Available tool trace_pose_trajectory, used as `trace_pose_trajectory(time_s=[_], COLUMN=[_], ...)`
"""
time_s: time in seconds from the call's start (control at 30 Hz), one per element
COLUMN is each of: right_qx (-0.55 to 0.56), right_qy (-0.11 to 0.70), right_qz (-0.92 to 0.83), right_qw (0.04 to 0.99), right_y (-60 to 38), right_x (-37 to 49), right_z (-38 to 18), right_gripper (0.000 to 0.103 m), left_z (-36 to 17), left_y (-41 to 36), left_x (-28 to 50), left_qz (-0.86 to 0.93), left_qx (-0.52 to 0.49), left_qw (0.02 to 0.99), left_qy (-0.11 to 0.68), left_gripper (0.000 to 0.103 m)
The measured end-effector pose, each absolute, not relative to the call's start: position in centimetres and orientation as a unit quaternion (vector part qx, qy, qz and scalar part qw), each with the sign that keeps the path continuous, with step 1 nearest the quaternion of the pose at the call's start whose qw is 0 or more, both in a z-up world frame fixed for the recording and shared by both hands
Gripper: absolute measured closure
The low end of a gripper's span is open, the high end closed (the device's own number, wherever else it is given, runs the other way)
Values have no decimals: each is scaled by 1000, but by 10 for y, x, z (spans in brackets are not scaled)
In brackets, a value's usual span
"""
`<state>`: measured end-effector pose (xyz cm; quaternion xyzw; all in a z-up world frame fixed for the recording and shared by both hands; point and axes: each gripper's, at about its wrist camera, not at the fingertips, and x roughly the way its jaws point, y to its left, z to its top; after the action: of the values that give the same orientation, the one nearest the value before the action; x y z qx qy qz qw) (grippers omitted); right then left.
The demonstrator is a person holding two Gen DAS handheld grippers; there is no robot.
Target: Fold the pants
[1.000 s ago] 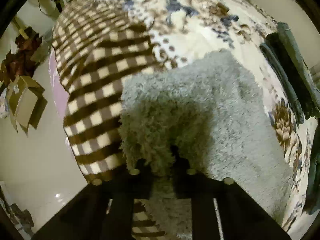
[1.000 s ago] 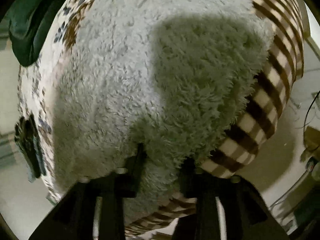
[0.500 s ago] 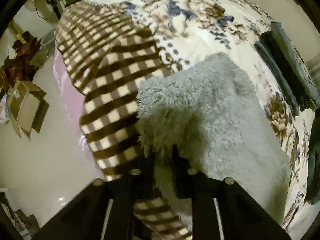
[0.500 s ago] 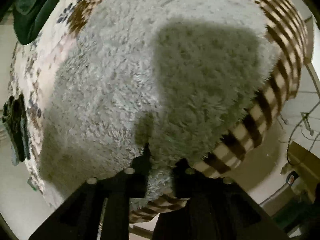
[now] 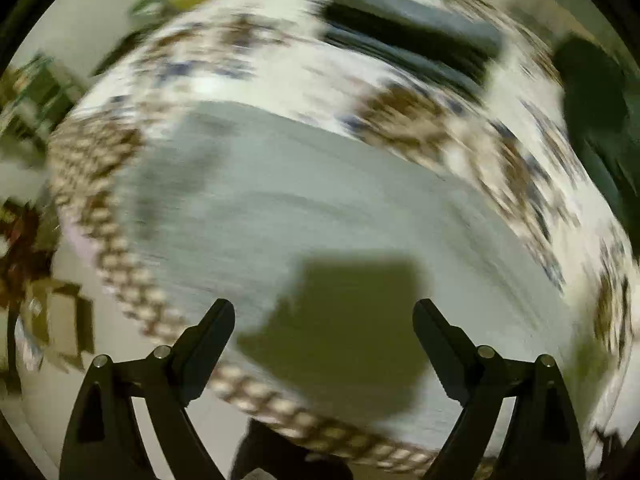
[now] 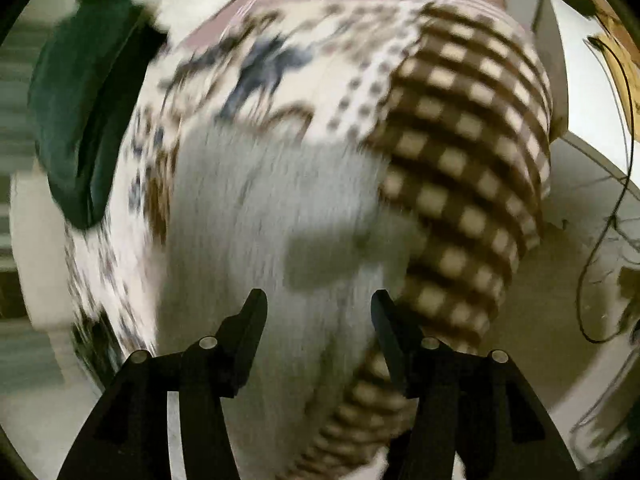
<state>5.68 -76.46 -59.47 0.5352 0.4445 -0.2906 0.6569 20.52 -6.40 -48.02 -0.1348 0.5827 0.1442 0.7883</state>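
Grey and shaggy, the pants (image 5: 320, 208) lie spread flat on the bed, a broad fleecy slab with a long straight far edge; in the right wrist view (image 6: 256, 216) the pile shows as soft streaks running toward the camera. Under them is a cream floral bedspread (image 5: 420, 120) with brown and blue blotches, and along one side a brown-and-cream checked blanket (image 6: 460, 168) drapes over the mattress edge, its squares clear on the right view and smeared into a beaded band on the left.

The left gripper (image 5: 324, 320) hangs above the pants with its black jaws spread wide and opening, nothing between them but air and a blocky shadow on the fleece. The right gripper (image 6: 318, 300) is likewise let go, its jaws opening and narrower apart, the fleece lying below them and not pinched.

Both views are badly motion-blurred. A dark folded pile (image 5: 408, 40) sits on the far side of the bedspread, its make impossible to tell. A dark green cloth (image 6: 76, 112) bunches at the bed's edge, cut off by the lens rim. Thin cables (image 6: 600, 240) trail over the pale floor; the clutter at the left view's margin is too smeared to name.
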Motion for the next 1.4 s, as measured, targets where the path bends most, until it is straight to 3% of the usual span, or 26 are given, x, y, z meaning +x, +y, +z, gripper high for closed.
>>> trace_pose_trajectory(time_s=[0.1,0.13,0.17,0.2,0.47,0.5,0.6,0.7,0.87,0.93,1.03,1.17,1.2,1.23,1.4], right_qx=[557,560,551,529,496,505,551,580,611,617,641,666,671,669,628], right_qy=[426,423,429,444,448,459,462,431,424,391,318,300,293,292,300], right_qz=[-295,-287,-290,-295,-306,-296,-265,-231,-171,-161,-130,-133,-137,-142,-148], right_qw=[649,652,655,660,678,669,642,651,647,664,686,670,668,669,702], right_y=[-792,-796,-798,-799,-784,-786,-790,-787,-771,-770,-771,-776,-777,-777,-770], right_x=[57,61,66,71,47,44,31,16,27,32,42,64,67,70,82], right_z=[-608,-613,-616,-614,-576,-584,-606,-615,-664,-674,-676,-699,-702,-702,-658], right_gripper=[50,79,95,98,98,93,53,45,45,45,45,45,55,80,84], left_z=[-501,-507,-512,-516,-519,-522,-531,-549,-587,-594,-604,-610,-611,-610,-584], left_y=[-123,-144,-159,-173,-230,-234,-246,-255,-257,-255,-258,-268,-271,-273,-267], left_x=[220,224,226,228,227,228,228,229,232,234,239,240,241,242,248], left_qz=[98,85,73,59,7,3,-14,-40,-52,-59,-55,-35,-29,-26,-28], left_qx=[-103,-90,-82,-75,-32,-28,-11,-9,2,-6,-7,1,0,3,-47], left_qw=[783,780,777,775,765,763,758,751,741,742,738,745,743,737,741], left_qy=[605,614,619,625,643,646,652,659,669,667,672,666,669,675,669], left_gripper=[12,12,12,12,12,12,12,12,9,0,0,0,0,0,0])
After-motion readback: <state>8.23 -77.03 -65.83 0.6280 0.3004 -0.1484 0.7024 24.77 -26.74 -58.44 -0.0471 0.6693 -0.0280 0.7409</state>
